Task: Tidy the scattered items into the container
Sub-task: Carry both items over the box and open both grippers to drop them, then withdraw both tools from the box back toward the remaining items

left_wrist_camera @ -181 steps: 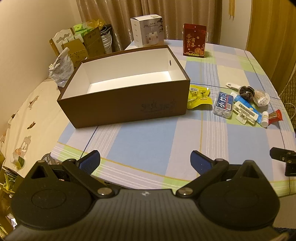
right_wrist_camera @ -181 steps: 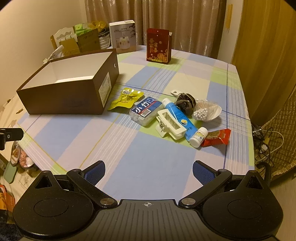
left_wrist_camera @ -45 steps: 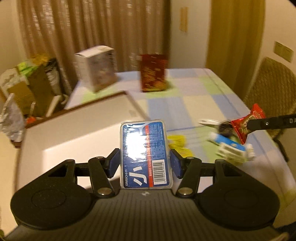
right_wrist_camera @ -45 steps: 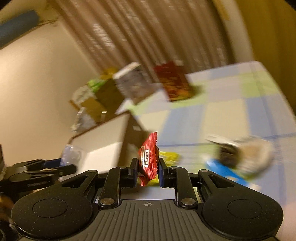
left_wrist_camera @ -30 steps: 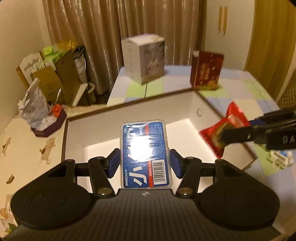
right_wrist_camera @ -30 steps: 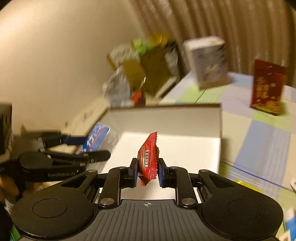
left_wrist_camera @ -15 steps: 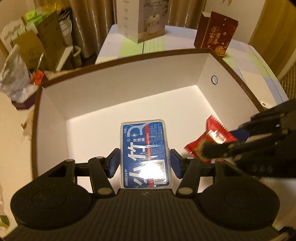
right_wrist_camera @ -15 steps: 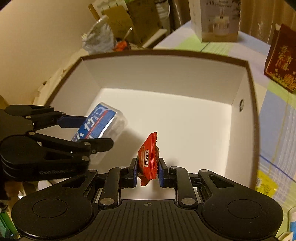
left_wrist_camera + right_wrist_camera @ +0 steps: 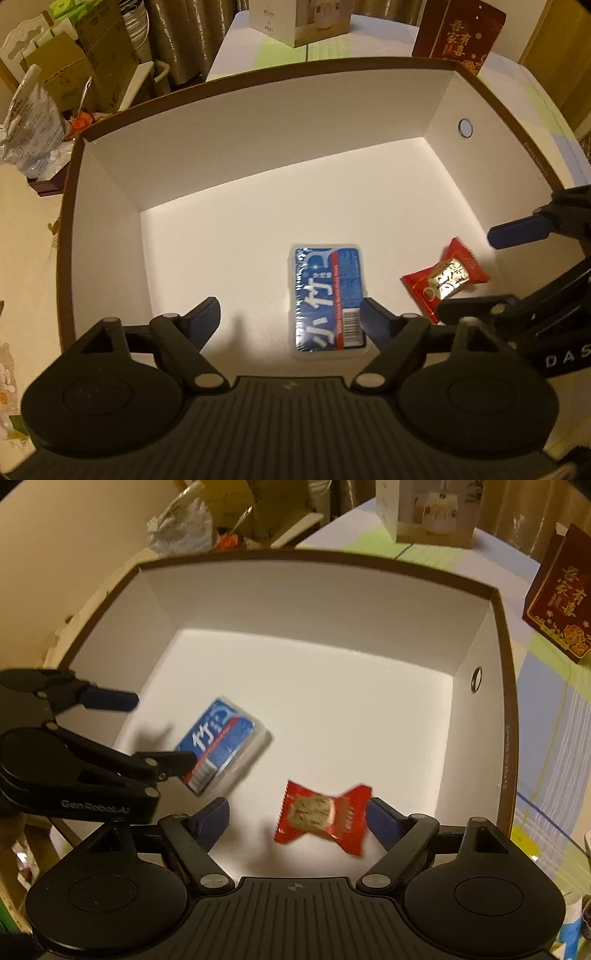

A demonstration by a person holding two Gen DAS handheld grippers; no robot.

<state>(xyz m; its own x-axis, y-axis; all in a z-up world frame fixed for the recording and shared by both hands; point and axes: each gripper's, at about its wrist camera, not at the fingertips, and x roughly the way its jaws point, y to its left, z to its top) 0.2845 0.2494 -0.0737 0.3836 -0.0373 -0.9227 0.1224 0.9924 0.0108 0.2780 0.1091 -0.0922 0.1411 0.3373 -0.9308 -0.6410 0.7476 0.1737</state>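
Both sets of jaws now spread wide, nothing gripped: left gripper (image 9: 288,314) just dropped blue pack (image 9: 328,300), right gripper (image 9: 297,814) the red candy (image 9: 323,818). Both inside box (image 9: 258,122), w/ more items prob. left on table.

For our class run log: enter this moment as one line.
left gripper: open | right gripper: open | blue rectangular plastic case: in brown cardboard box | red foil candy wrapper: in box

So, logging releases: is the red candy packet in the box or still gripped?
In the box: the red candy packet is between the right hand-held gripper's spread fingers, ungripped.
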